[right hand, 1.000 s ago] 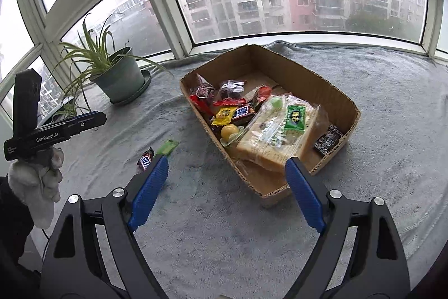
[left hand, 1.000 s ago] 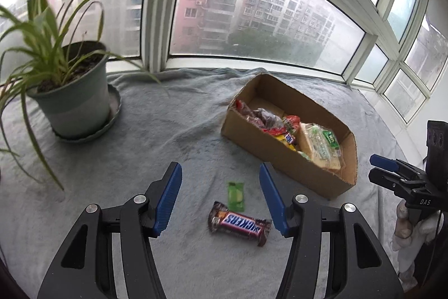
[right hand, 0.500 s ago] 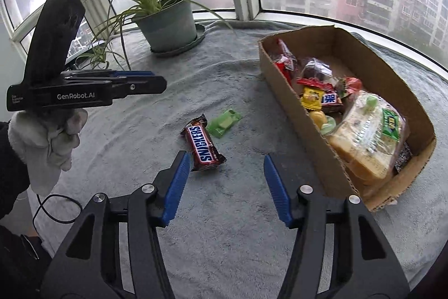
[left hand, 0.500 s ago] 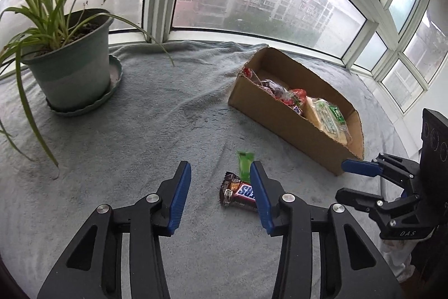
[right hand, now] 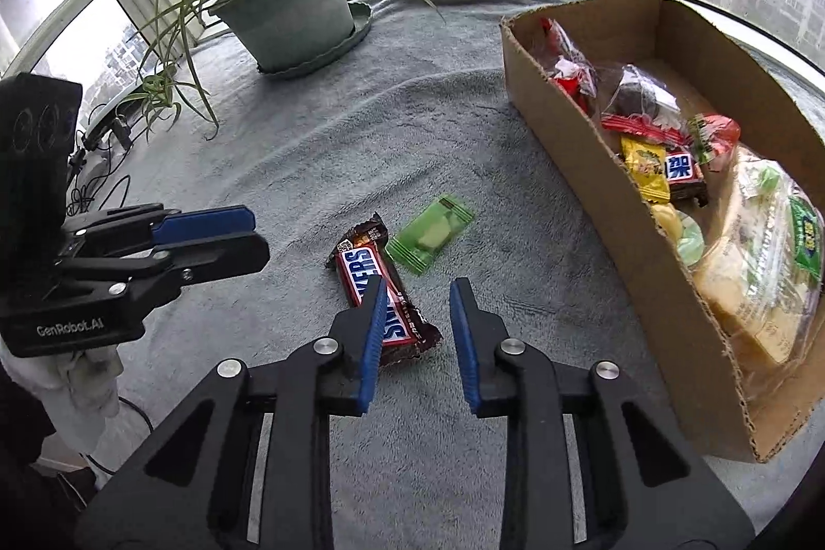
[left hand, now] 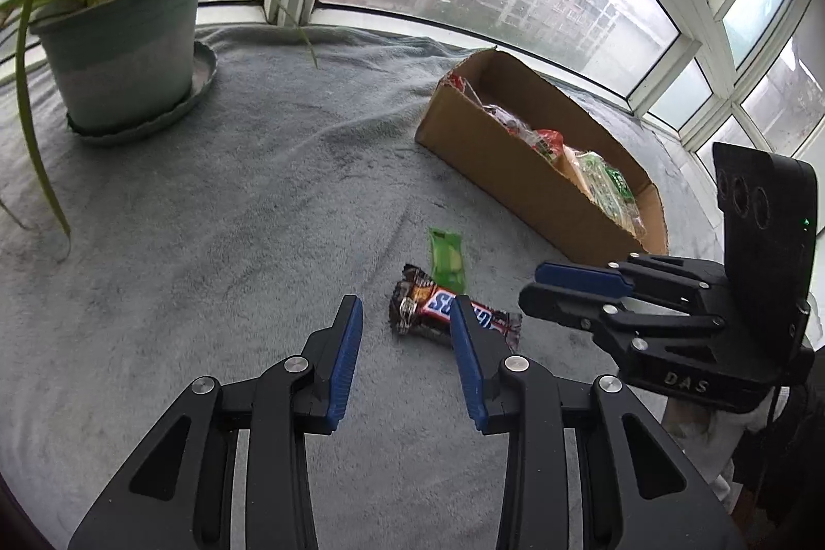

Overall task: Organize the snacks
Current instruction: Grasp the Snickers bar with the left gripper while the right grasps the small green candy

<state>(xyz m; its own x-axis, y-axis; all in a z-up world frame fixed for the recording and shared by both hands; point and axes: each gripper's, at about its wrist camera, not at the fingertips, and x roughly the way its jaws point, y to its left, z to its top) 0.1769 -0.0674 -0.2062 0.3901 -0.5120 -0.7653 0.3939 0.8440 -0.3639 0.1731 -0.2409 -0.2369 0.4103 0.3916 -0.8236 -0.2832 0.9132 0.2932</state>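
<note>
A Snickers bar [left hand: 438, 310] [right hand: 368, 266] lies on the grey cloth, with a small green packet [left hand: 447, 256] [right hand: 432, 233] just beyond it. My left gripper [left hand: 405, 307] hovers over the bar's left end, its jaws closing with a narrow gap; the bar runs off behind the right finger [left hand: 466, 344]. My right gripper [right hand: 418, 287] hangs over the bar's near end, jaws also closing. The bar passes under its left finger [right hand: 374, 323] and shows in the gap, but no pad presses on it. Each gripper also shows side-on in the other's view: right gripper [left hand: 536, 287], left gripper [right hand: 258, 230].
An open cardboard box [left hand: 515, 184] [right hand: 619, 215] holding several wrapped snacks and a bread bag stands to the right. A potted plant [left hand: 124, 50] [right hand: 289, 14] on a saucer sits at the back left by the windows. Cables trail at the cloth's left edge [right hand: 98, 137].
Both grippers have narrowed and come down toward the Snickers bar. The right one has swung left, away from the box, and now sits over the bar.
</note>
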